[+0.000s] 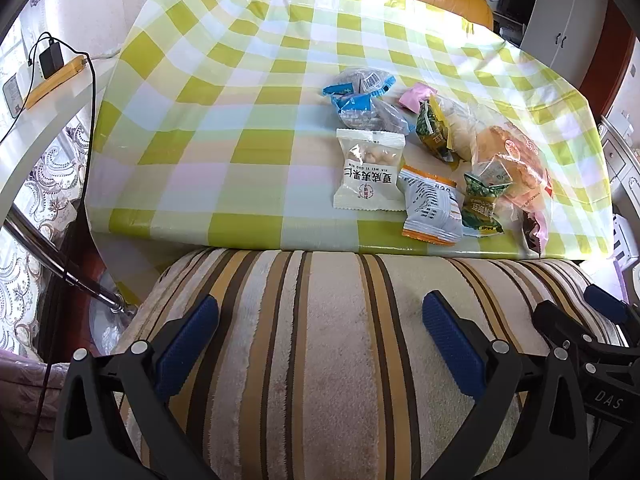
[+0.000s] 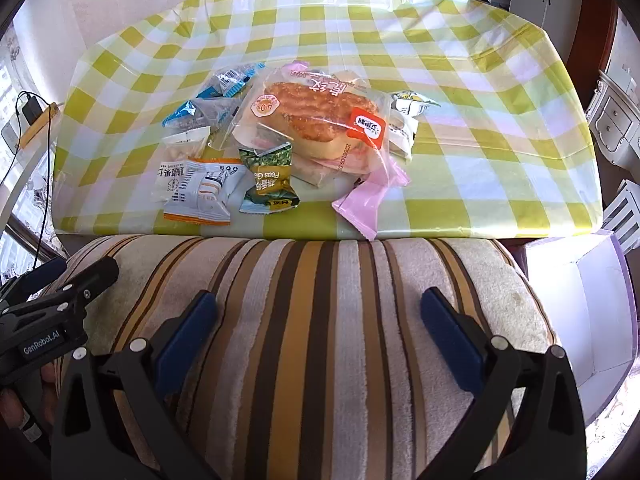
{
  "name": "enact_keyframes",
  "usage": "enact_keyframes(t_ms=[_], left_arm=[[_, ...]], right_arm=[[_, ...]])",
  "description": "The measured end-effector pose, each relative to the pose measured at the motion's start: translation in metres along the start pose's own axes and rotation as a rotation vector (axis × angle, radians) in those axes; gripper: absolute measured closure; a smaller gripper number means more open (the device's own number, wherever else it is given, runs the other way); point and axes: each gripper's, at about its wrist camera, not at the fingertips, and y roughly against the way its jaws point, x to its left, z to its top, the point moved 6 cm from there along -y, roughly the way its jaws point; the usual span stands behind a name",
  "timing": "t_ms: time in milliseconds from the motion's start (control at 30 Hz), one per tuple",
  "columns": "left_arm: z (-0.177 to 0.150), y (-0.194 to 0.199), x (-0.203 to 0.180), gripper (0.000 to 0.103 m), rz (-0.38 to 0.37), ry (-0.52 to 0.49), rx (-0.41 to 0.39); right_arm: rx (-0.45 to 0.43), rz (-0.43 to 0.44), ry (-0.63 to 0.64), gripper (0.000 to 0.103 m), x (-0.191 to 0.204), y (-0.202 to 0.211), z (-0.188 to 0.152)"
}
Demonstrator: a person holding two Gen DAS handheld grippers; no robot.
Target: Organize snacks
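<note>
Lying in one loose heap near the table's [image 1: 248, 128] front edge, the snacks [image 2: 280, 148] show no sorting: bread bag [image 2: 316, 120] on top, nut packet [image 1: 370, 170], pea packets [image 2: 270, 182], blue packets [image 1: 360, 100] and pink sachet [image 2: 362, 200] mixed and overlapping. Nothing is grouped or boxed; judged barely begun. Left tool [image 1: 320, 328] and right tool [image 2: 318, 324] both stand wide and empty above a striped cushion [image 2: 320, 300], short of the heap. White box [image 2: 576, 300] waits at right
</note>
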Motion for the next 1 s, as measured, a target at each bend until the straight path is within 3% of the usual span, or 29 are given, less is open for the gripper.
enact_keyframes(t_ms=[1000], left_arm=[[0.0001, -0.0011, 0.0001, 0.004, 0.005, -0.003, 0.000]], right_arm=[[0.004, -0.002, 0.000, 0.001, 0.0017, 0.0002, -0.0006]])
